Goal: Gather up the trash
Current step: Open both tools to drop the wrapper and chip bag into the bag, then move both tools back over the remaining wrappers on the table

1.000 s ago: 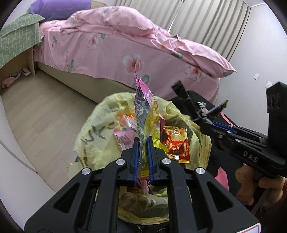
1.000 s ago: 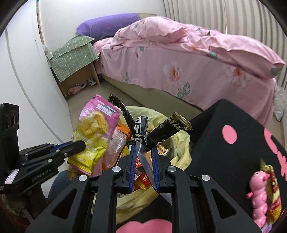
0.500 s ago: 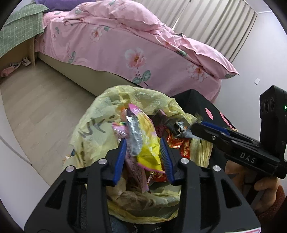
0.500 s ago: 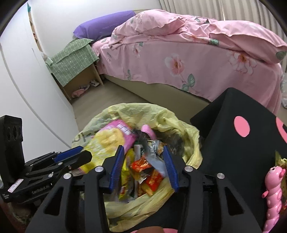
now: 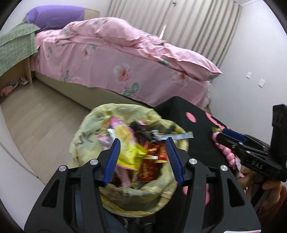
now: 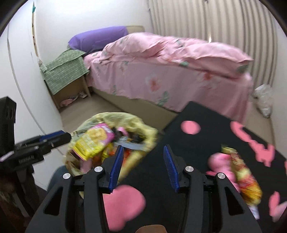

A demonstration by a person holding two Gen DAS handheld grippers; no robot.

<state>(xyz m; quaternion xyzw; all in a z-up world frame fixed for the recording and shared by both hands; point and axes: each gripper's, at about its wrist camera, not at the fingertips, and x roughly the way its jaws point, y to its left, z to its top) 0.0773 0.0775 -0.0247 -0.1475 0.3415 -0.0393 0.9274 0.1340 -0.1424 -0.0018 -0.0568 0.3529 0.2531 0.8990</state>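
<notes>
A yellow trash bag [image 5: 89,139] stands open on the floor, full of snack wrappers. My left gripper [image 5: 142,156] hangs just above its mouth; its jaws are opening and hold nothing. Below them, in the bag, lies a pink and yellow snack packet [image 5: 127,143]. A dark wrapper strip [image 5: 168,137] rests across the bag's far side. My right gripper [image 6: 143,150] is open and empty over the black table [image 6: 206,143], to the right of the bag [image 6: 143,129]. A red and yellow wrapper [image 6: 240,172] lies on that table against a pink toy [image 6: 220,161].
A bed with a pink flowered cover [image 5: 111,59] and a purple pillow [image 5: 55,16] fills the far side. A bedside table under a green cloth [image 6: 66,73] stands at the left. A white bag [image 6: 263,100] sits on the floor by the curtains.
Both grippers opened and let their wrappers drop into the yellow bag. The left gripper rose a little. The right gripper swung right, from over the bag to over the black table.
</notes>
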